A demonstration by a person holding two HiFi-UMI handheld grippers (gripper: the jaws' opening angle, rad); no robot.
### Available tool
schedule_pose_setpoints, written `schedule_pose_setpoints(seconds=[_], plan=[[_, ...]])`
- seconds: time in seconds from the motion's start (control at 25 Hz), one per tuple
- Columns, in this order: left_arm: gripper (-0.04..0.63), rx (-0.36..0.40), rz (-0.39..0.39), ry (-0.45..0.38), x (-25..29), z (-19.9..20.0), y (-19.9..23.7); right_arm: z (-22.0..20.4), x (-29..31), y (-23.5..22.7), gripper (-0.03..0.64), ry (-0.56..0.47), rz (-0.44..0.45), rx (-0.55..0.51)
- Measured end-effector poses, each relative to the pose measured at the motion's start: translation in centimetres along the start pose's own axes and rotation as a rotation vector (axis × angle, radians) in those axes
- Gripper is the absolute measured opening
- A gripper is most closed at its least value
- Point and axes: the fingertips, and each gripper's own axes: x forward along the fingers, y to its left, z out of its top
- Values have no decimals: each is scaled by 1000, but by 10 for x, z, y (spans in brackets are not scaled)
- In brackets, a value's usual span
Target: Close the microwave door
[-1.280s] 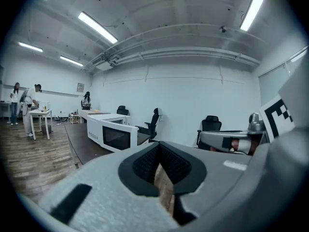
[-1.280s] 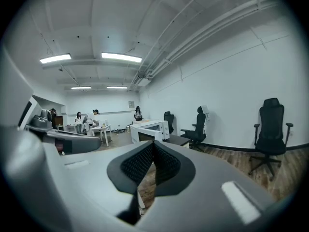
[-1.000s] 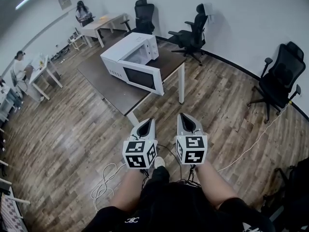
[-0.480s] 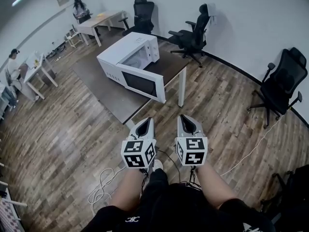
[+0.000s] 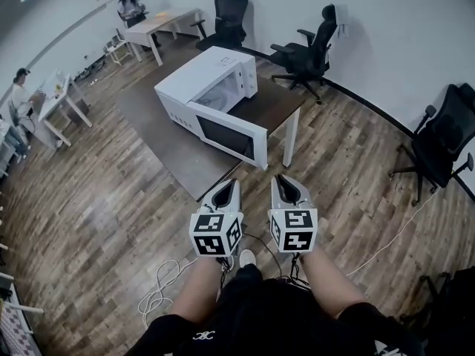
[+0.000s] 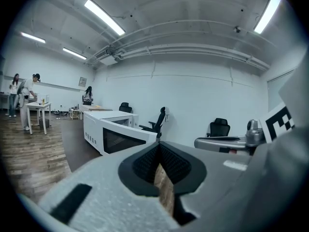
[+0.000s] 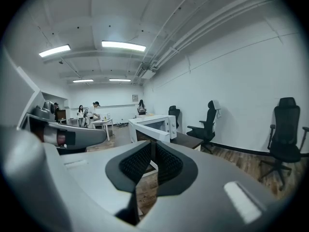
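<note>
A white microwave (image 5: 211, 84) stands on a dark brown table (image 5: 276, 104) ahead of me. Its door (image 5: 228, 138), with a dark window, hangs swung open toward me at the table's near edge. Both grippers are held side by side above the wooden floor, short of the table and touching nothing. My left gripper (image 5: 225, 193) has its pads together, nothing between them. The right gripper (image 5: 288, 188) shows a thin slit between its pads; its jaws have just been opening, and nothing lies between them. The microwave (image 6: 108, 128) sits left of centre in the left gripper view, and the microwave (image 7: 153, 124) lies straight ahead in the right gripper view.
Black office chairs (image 5: 315, 47) stand by the white wall behind the table, and another chair (image 5: 439, 143) is at the right. Light desks (image 5: 159, 27) with people are at the back left. A white cable (image 5: 159, 291) loops on the floor near my feet. The table's white leg (image 5: 292, 136) is ahead right.
The table and microwave have drawn nearer and sit larger in the head view. Both grippers have kept their places side by side in front of me.
</note>
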Motion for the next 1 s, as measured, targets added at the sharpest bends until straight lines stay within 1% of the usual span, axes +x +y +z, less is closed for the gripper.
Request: schedule_pose_setpoints(seconds=[0.2,0.36,0.48,0.72,0.88,1.0], plan=[[9,0,-21,13,26,12,30,7,41,6,48,18,-12,1],[9,10,-56,28,53,20,53,10,77,7,58,38,-47,3],[9,9,-81,39,70,24,72,8,102,5,75,53,-91,15],[9,12,-147,80,97,20,101,-2,142,2,124,73,-208,42],[9,10,-179,97,110,19,112,-7,165,-6,152,95,-264,59],[9,12,-194,104,115,18,118,-11,177,-10,170,109,-287,72]])
